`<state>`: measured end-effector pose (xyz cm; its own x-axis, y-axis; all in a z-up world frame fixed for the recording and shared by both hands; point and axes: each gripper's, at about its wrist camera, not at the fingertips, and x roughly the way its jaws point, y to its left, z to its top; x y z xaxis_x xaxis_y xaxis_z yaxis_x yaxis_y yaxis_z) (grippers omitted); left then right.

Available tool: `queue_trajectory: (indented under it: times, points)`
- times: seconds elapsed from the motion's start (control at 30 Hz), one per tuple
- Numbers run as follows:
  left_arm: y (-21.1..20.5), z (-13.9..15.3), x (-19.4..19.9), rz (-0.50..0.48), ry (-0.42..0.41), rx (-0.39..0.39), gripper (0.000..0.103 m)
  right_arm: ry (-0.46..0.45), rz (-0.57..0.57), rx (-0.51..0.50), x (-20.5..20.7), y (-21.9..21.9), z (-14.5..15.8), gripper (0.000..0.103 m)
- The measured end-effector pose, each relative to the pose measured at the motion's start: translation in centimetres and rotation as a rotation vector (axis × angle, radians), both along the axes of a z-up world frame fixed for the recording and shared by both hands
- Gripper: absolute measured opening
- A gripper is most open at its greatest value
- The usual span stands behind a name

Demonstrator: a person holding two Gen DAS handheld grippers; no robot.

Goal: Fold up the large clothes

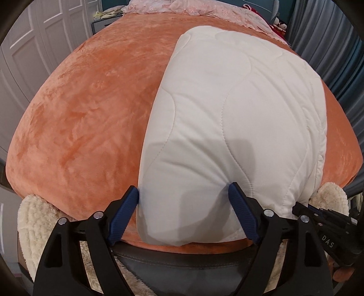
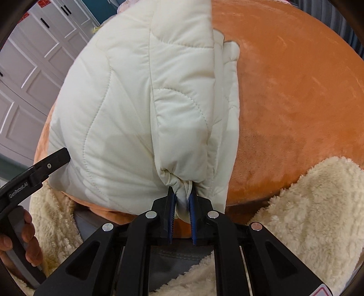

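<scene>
Here, the right tool (image 2: 182, 198) pinches the quilted jacket's (image 2: 127, 109) near hem.
Left tool (image 1: 184, 195) gapes, empty; jacket runs up-frame.

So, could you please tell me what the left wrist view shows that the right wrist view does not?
Only the left wrist view shows the left claw open around the white quilted padded jacket, plus pink lace fabric at the far end. Only the right wrist view shows the right claw shut on a bunched jacket edge, and the hand gripping the other tool. Both show the orange plush bed cover.
</scene>
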<state>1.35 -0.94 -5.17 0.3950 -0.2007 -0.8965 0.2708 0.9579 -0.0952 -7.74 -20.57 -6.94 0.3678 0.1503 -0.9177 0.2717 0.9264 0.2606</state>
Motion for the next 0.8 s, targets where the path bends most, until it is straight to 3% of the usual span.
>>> queue_trajectory:
  times: [0.57, 0.7, 0.8]
  points:
    - [-0.3, -1.5, 0.4, 0.015, -0.02, 0.011, 0.09, 0.009, 0.018, -0.003, 1.1, 1.0, -1.3, 0.011]
    - [1.1, -0.6, 0.7, 0.039, 0.011, -0.074, 0.091, -0.011, -0.035, 0.095, 0.3, -0.3, 0.1, 0.017]
    - [2.4, 1.4, 0.9, 0.05, 0.007, -0.136, 0.09, -0.07, -0.084, 0.159, -0.6, -1.5, 2.9, 0.029]
